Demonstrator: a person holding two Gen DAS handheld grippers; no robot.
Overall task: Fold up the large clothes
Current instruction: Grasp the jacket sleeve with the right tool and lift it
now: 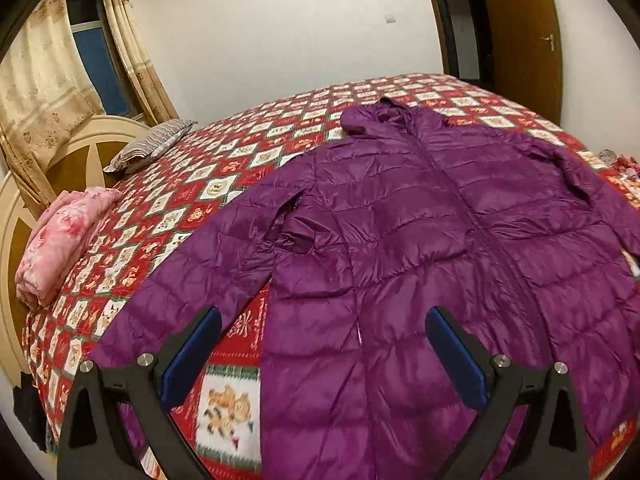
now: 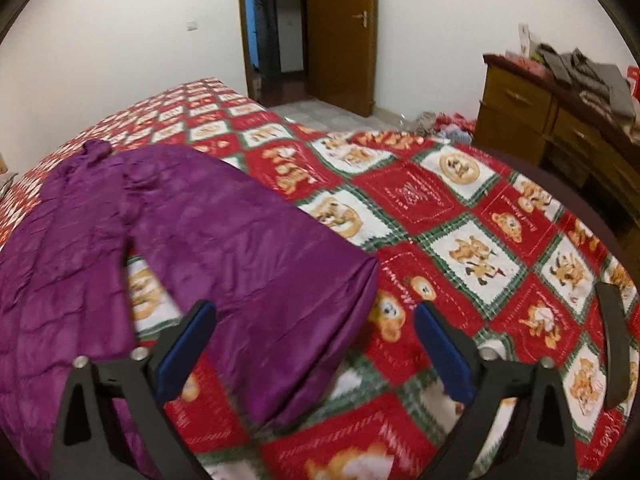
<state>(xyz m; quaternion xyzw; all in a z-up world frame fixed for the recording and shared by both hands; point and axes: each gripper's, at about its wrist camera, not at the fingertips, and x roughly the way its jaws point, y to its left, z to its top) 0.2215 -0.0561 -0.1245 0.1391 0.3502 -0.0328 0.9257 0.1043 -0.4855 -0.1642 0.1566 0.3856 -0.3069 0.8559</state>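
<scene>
**Purple jacket spread flat on the bed, both grippers open above it**

Left wrist view. Purple jacket [image 1: 420, 240], a quilted down coat with a hood, lies face up on the bed [image 1: 224, 184], which is covered by a red, white and green patterned quilt. The hood points toward the far wall; the hem lies nearest my camera. One sleeve [image 1: 192, 276] runs out diagonally toward the lower left, and its cuff end passes beneath the left finger of my left gripper [image 1: 324, 344]. The jaws of this gripper stand wide apart, blue pads facing each other, and hold nothing. I see it poised over the lower front panel and the strip of quilt between sleeve and body. Along the headboard side lie a striped pillow [image 1: 152, 144] and a folded pink blanket [image 1: 64, 240]. A curtained window [image 1: 92, 40] and a wooden door [image 1: 516, 20] stand behind.

Right wrist view. I see the jacket [image 2: 60, 280] at left, with its other sleeve [image 2: 256, 252] extended toward the centre; the cuff ends between the fingers of my right gripper [image 2: 316, 344]. These jaws are likewise spread wide and empty. The frame is slightly blurred. A wooden dresser [image 2: 520, 108] stands at right, with clothes piled on top.
</scene>
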